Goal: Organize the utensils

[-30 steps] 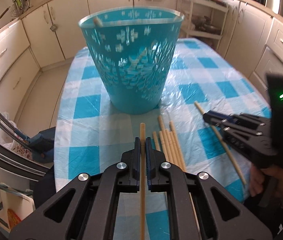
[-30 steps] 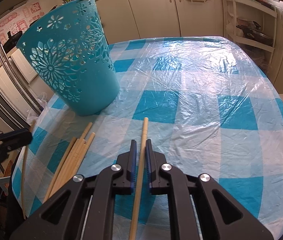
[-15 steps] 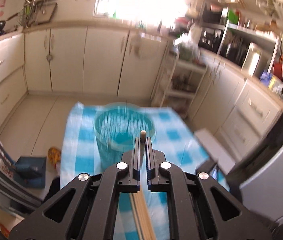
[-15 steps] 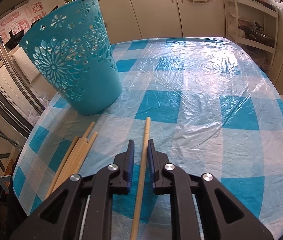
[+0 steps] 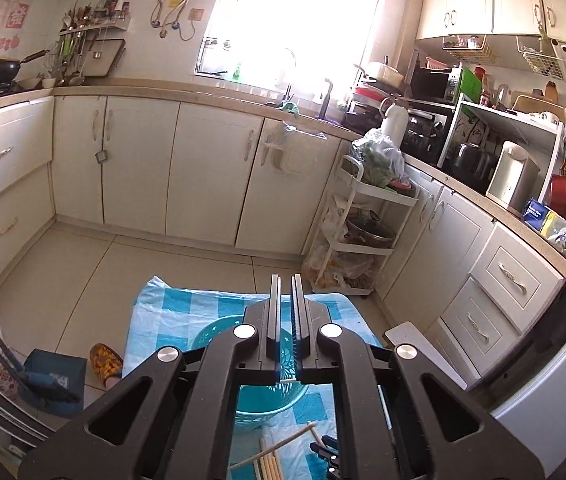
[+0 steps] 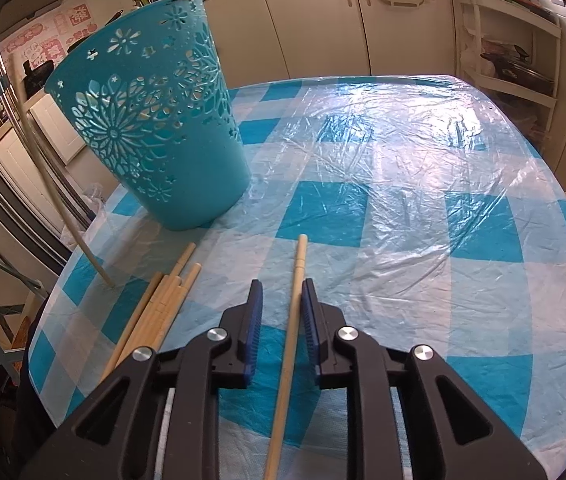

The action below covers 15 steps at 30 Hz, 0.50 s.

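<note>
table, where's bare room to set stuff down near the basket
Free: the whole checked table right of the blue basket and beyond the single chopstick. Crowded: the near-left corner, where the chopstick pile lies in front of the basket.

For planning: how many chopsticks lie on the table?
6, perhaps more: one chopstick between the right gripper's opening jaws; a bundle of about five left of it, overlapping; some may hide.

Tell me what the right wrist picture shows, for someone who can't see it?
The right gripper is opening around a chopstick lying on a blue checked table. A blue basket stands to the left, with more chopsticks in front of it.
</note>
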Motion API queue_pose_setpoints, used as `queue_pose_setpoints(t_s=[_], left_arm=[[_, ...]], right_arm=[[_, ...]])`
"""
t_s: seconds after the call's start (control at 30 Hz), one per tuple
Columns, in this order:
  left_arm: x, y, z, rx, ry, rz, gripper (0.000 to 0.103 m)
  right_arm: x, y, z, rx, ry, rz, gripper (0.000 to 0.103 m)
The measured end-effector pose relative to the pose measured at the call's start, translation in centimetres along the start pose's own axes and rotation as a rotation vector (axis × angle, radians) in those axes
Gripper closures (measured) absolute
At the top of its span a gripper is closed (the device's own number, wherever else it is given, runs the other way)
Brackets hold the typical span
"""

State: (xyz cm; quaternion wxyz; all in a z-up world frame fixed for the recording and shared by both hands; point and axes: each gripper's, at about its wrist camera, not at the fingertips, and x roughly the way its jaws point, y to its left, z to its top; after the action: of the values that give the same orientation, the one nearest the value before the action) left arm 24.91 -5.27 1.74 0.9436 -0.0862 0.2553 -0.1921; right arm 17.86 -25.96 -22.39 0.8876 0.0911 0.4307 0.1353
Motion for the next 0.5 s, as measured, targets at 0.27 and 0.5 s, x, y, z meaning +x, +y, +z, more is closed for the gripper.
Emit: queue_pose_setpoints(t_s=[0.27, 0.5], left_arm=[[4.9, -1.1, -11.5, 0.306, 0.36, -0.011, 0.095], [13.4, -5.1, -19.7, 0.603, 0.533, 0.054, 0.087]], right_arm=[[0.0, 0.3, 0.0, -0.006, 0.002, 0.006, 0.077], [-0.8, 0.9, -0.9, -0.055, 0.008, -0.135, 0.094]])
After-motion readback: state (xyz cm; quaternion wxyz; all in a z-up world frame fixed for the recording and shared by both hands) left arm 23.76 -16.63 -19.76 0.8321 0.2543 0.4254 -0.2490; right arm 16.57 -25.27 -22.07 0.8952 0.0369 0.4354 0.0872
